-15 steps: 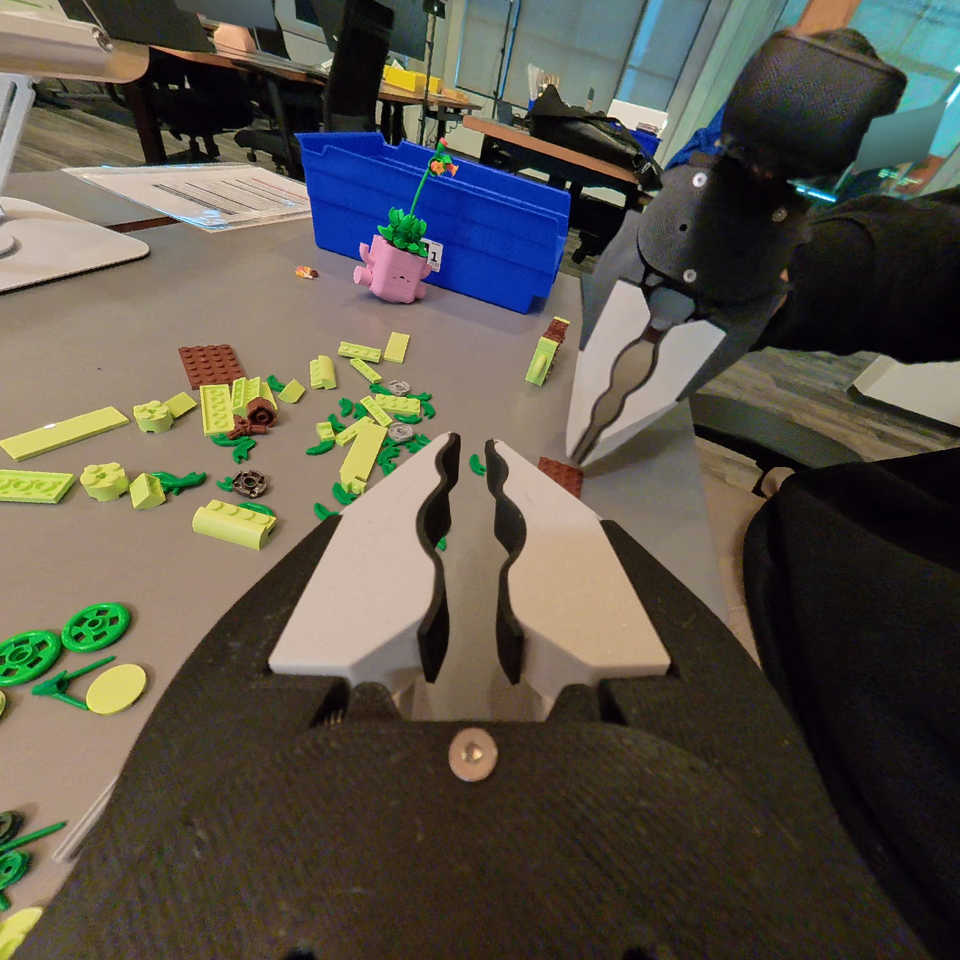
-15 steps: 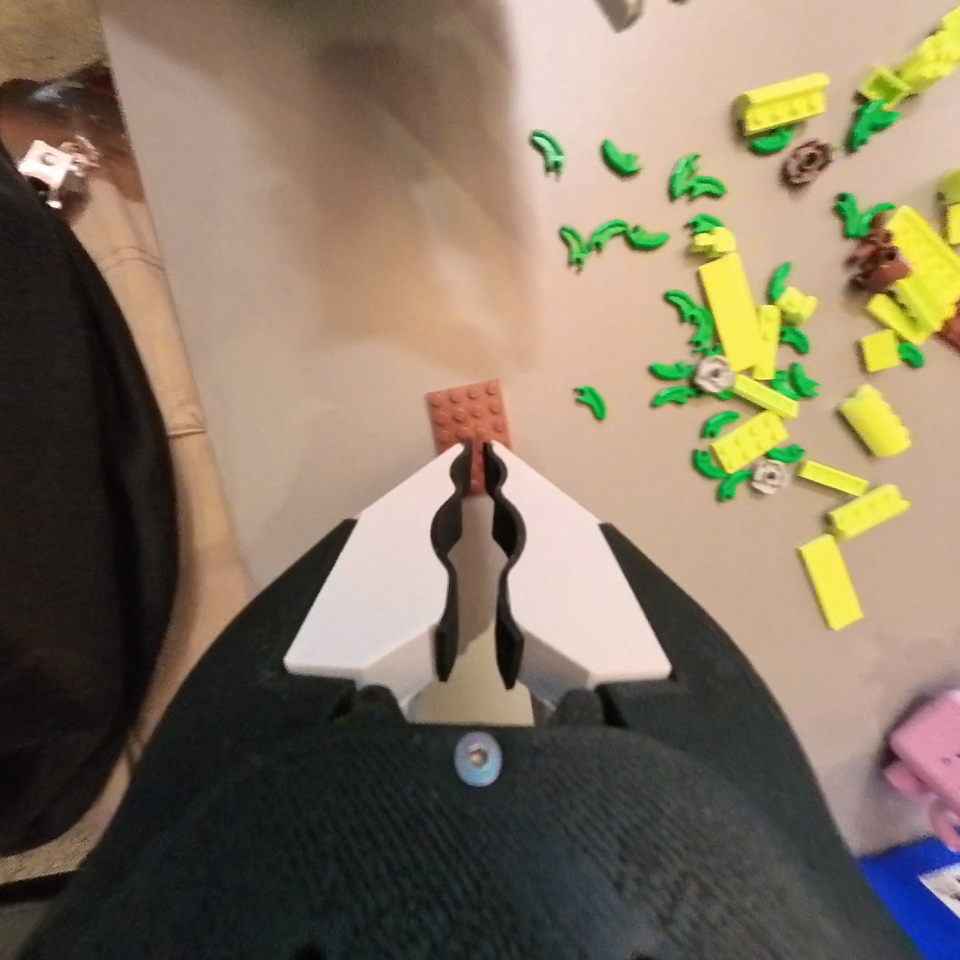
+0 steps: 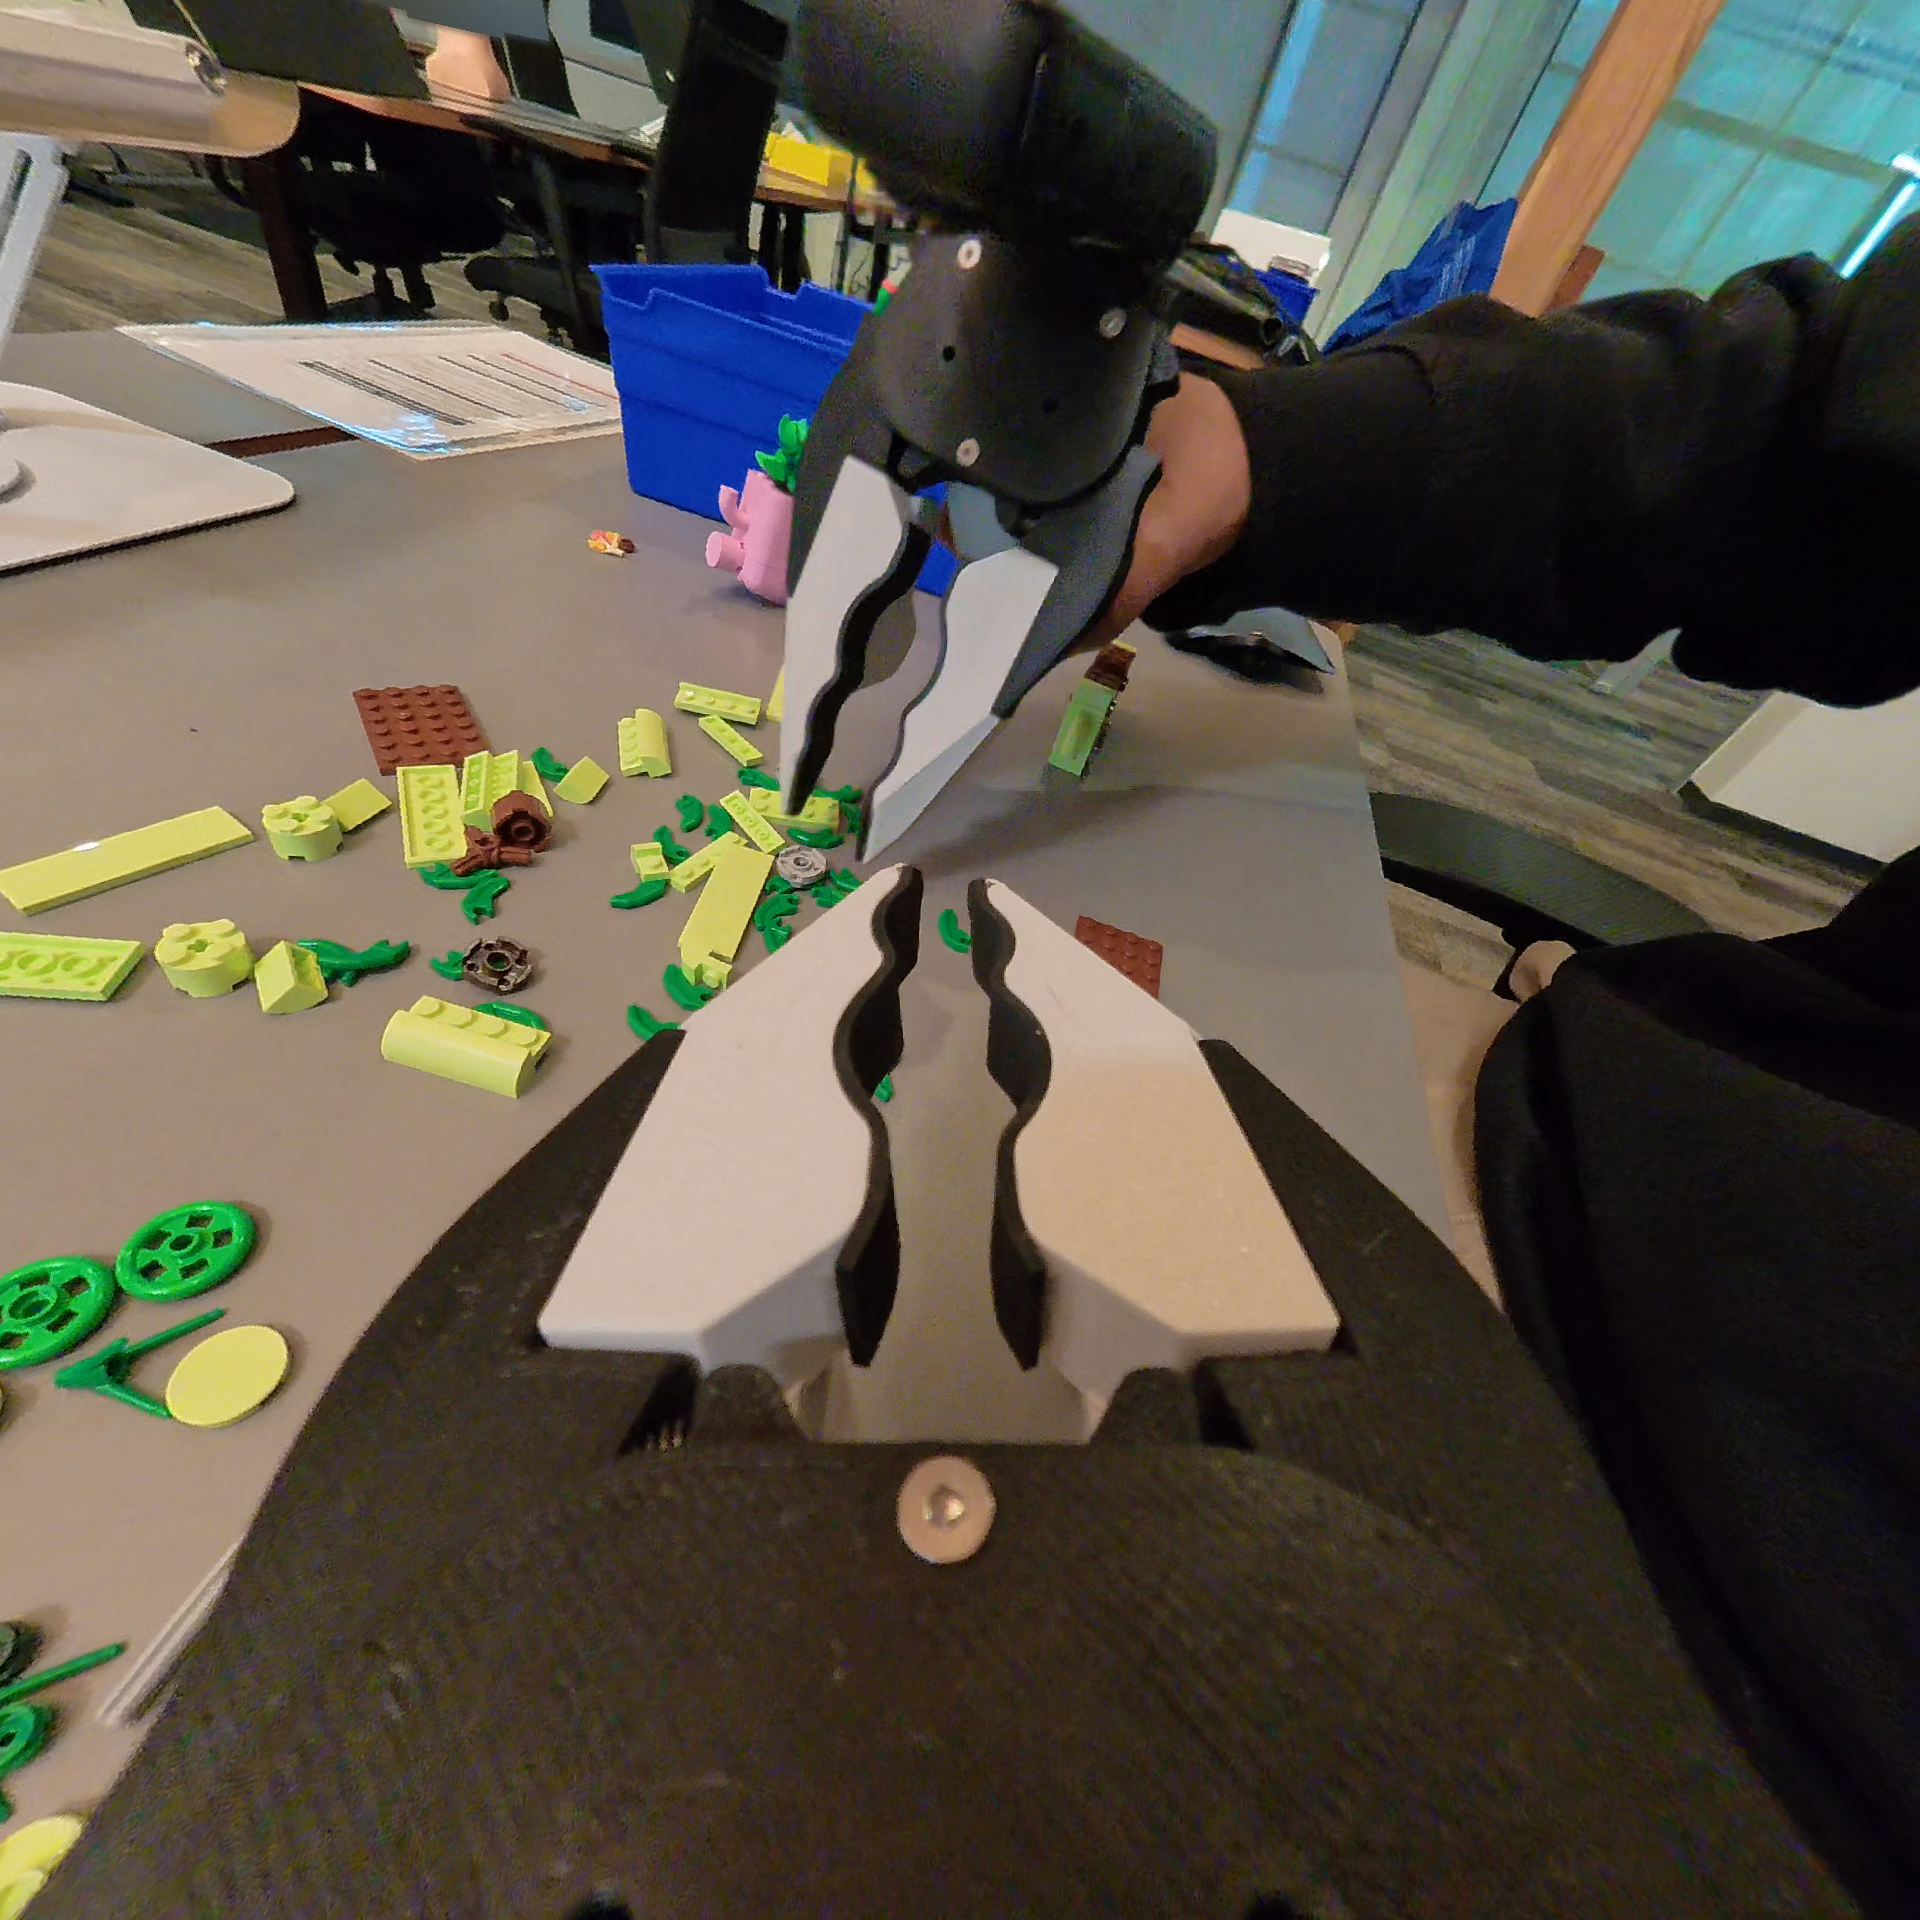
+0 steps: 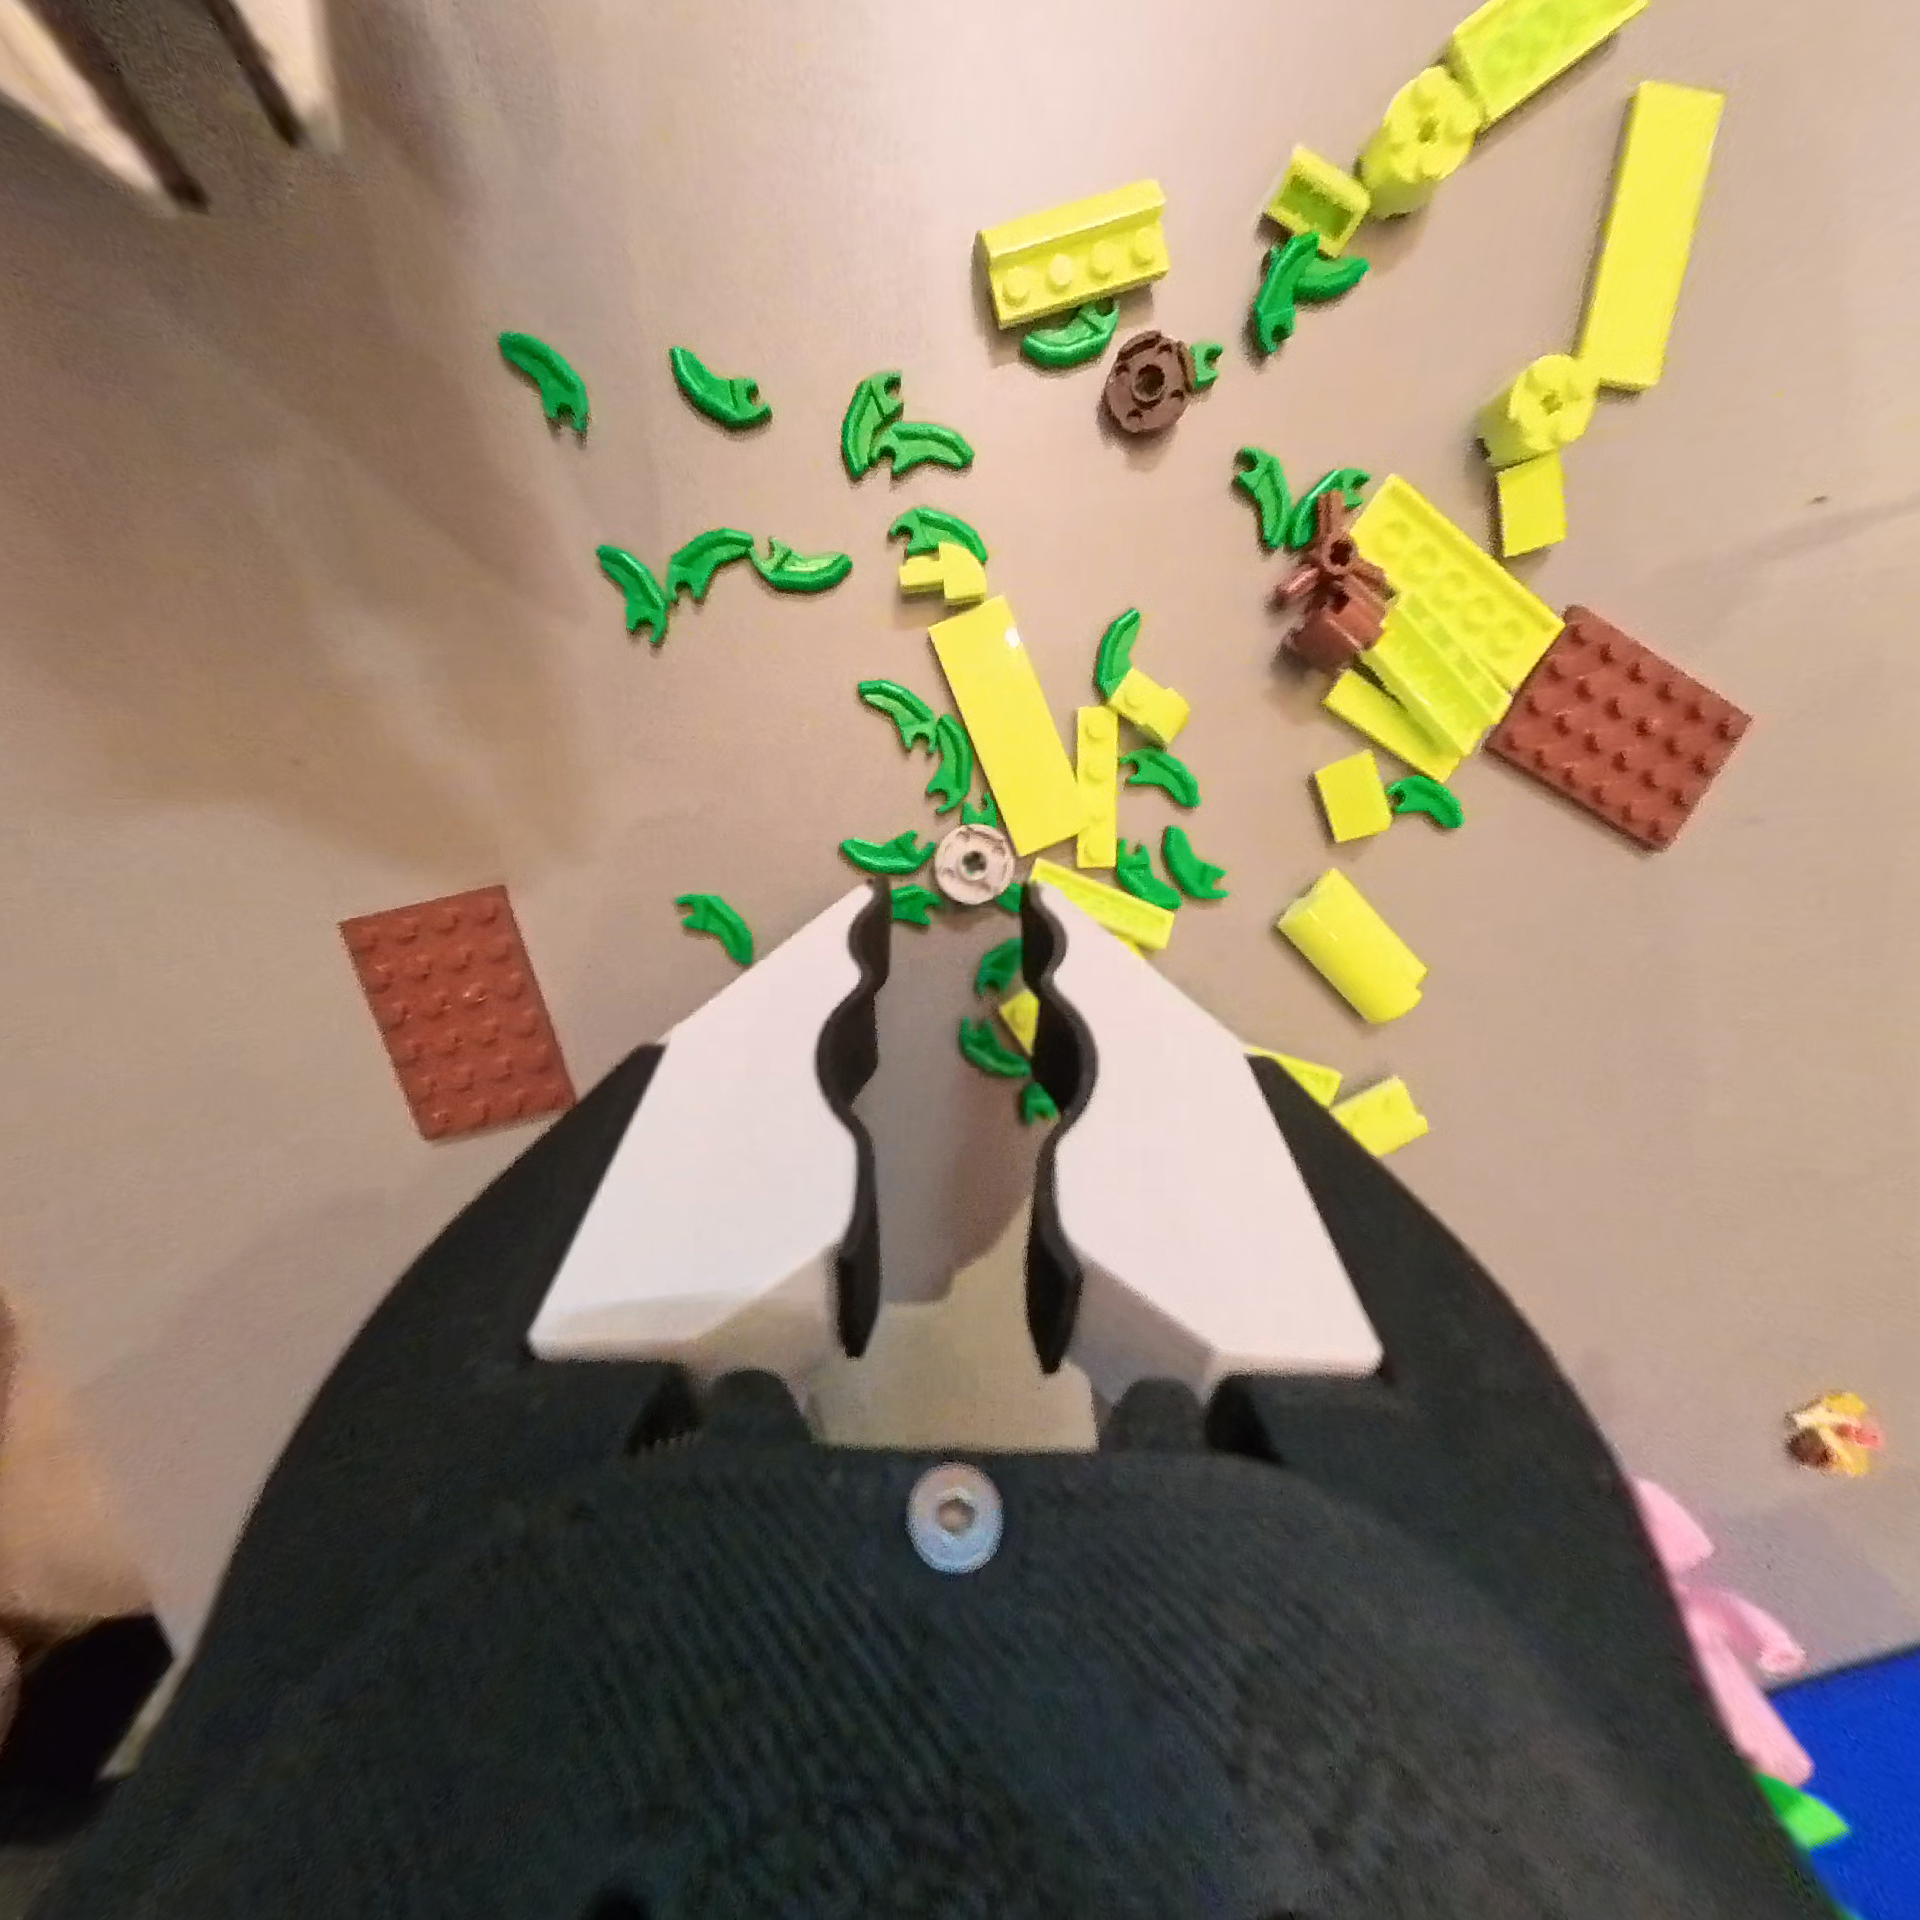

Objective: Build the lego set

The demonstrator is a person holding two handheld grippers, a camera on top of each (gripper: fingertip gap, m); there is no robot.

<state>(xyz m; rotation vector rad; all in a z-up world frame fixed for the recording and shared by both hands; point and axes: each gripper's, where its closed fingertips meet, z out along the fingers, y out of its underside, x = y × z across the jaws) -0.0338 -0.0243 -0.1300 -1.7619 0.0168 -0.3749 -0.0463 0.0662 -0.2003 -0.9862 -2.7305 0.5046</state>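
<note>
Right gripper (image 4: 951,894) spread, empty, tips down over the green leaf pieces (image 4: 940,748) and lime bricks (image 4: 1006,722) mid-table (image 3: 312,644), just short of a grey round stud (image 4: 972,864). Left gripper (image 3: 943,888) also parted, nothing pinched, low near the small brown plate (image 3: 1122,951).

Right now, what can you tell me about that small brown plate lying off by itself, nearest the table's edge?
The small brown plate is a flat, thin rectangle of reddish-brown plastic, its top covered in rows of round studs. It lies flat, studs up, on the grey table, apart from the heap of green and lime pieces. Nothing touches it: the right gripper hangs open beside it, over the heap. In the left wrist view only its corner shows past the left gripper.
</note>
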